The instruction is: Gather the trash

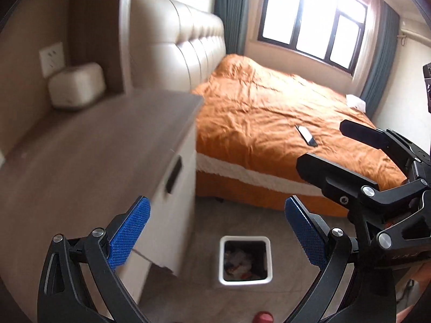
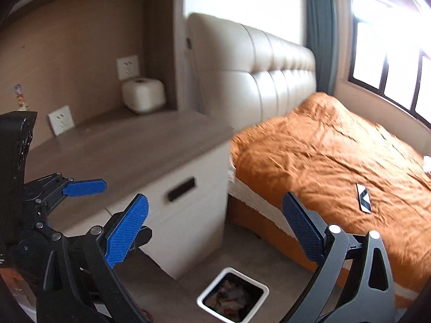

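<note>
- The bin point(image 1: 245, 261), white-rimmed and square, stands on the floor point(image 1: 231, 215) between the cabinet point(image 1: 89, 145) and the bed point(image 1: 282, 113); it already holds a jumble of scraps, so part of your collecting looks done.
- Your left gripper point(image 1: 216, 231) hangs above the bin, jaws spread wide, nothing between the blue pads point(image 1: 129, 231).
- Your right gripper point(image 2: 215, 228) sits just beside it, likewise spread and empty, with the bin below and ahead.
- On the orange cover, a white crumpled thing point(image 1: 356, 101) lies at the far edge near the curtain; it may be trash left to fetch, though it is too small to tell.
- A phone point(image 1: 306, 135) lies mid-bed, likely not trash.
- The cabinet top shows only a white container point(image 1: 76, 86) by the wall socket point(image 1: 51, 58); no litter visible there.
</note>
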A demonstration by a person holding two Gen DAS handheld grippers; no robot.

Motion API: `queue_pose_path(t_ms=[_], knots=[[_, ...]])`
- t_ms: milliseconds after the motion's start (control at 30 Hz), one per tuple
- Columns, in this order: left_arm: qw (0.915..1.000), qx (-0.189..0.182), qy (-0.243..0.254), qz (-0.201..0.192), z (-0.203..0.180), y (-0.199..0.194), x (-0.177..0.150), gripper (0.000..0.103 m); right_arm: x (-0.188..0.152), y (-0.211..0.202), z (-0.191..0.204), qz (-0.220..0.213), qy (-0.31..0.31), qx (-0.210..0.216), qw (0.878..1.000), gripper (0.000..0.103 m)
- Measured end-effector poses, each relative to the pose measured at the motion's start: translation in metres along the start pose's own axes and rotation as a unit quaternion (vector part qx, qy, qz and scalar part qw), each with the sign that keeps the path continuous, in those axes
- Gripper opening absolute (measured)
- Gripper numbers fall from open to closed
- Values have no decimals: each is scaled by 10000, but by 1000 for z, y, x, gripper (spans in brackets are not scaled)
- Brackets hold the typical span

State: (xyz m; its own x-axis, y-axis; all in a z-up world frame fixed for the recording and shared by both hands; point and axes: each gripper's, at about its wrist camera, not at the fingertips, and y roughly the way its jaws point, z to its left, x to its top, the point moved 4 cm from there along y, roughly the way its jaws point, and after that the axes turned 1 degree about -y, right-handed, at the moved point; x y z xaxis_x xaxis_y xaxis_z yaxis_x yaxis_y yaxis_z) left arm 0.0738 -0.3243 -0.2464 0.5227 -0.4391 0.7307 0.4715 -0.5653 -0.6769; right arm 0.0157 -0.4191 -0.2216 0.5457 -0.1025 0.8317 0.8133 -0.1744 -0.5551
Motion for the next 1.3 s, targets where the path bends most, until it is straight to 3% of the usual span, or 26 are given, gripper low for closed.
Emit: queue_pose_path(t_ms=[200,367,533,600,800,900,1033,1133,1300], knots=[[9965,695,-307,-345,54,-78,22,98,55,-31,60,-549,-256,448,9972,99],[9879,1266,-533,-717,92,-134,31,98,87,-44,105,-788,-344,901,9922,99],[9757,1915,-733,-776,114,-188,39,98,114,-57,139,-968,-305,1384,9852,99],[9729,1978,-899,-798,118,-206,37,98,121,-65,146,-1060,-348,1525,9820,99],[9506,2658,-1336,-881,126,-250,31,98,137,-89,165,-1249,-664,2047,9686,99],[9432,2825,-1461,-957,131,-265,26,98,142,-97,175,-1347,-757,2065,9662,99],[9425,2836,-1400,-1081,142,-281,22,98,146,-106,194,-1435,-842,1984,9659,99],[9426,2862,-1335,-1086,158,-294,20,98,149,-114,212,-1603,-883,1743,9675,99],[9497,2729,-1212,-946,182,-311,15,98,153,-120,247,-1584,-909,1574,9705,99]])
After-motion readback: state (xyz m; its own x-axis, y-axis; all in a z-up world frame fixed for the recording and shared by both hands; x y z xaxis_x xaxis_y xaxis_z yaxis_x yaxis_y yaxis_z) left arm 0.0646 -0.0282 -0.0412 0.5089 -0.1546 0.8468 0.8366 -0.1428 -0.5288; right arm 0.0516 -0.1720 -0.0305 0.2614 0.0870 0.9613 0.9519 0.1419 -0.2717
